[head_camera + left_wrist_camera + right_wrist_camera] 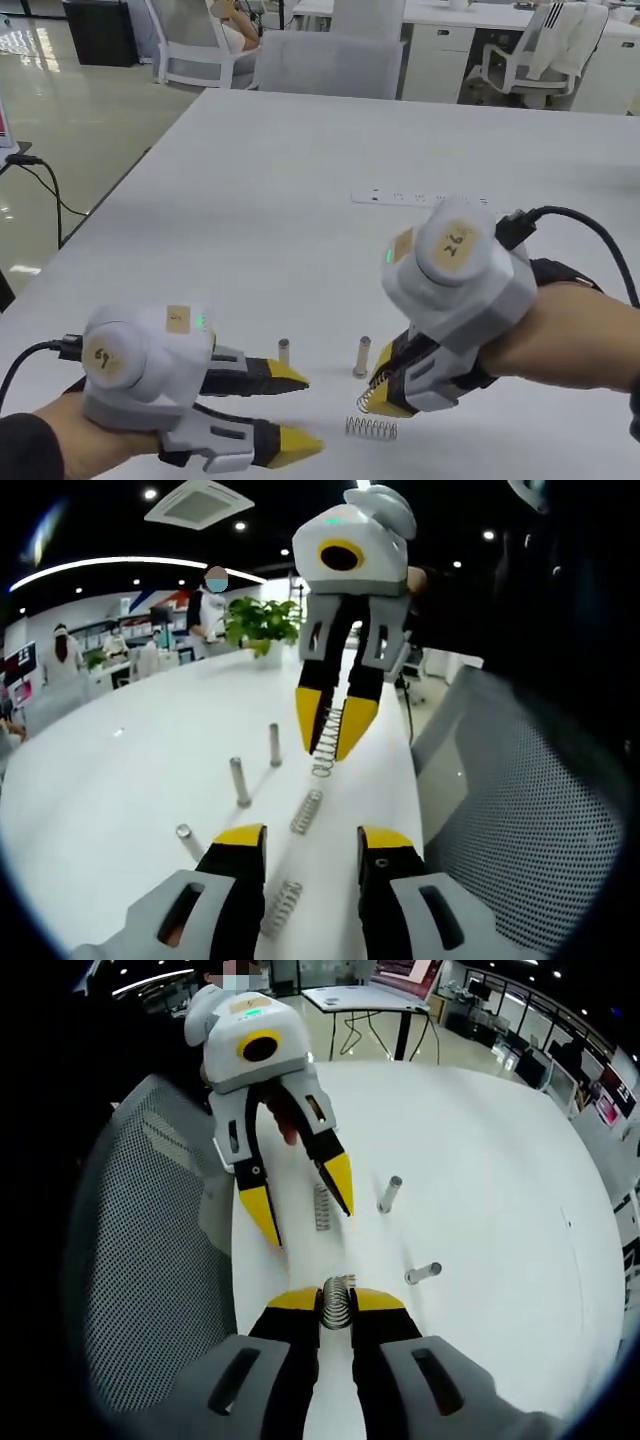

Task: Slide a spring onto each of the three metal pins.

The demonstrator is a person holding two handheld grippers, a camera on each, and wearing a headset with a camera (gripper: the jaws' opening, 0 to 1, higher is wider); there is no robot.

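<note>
above the white table (300, 200), right gripper (338, 1303) is pinched on a spring (338, 1292); left gripper (312, 840) gapes wide, holding nothing, near metal pins (240, 780).

A broad white desk (300, 180) carried a slim white power strip (400, 198). A grey upholstered office chair (325, 62) stood at its far edge, and a thin black cable (45, 190) hung to the left above the glossy floor (90, 100). In the left gripper view, a leafy green potted plant (262, 625) showed beyond the desk's end, and a grey mesh chair back (520, 820) stood just beside the desk.
</note>
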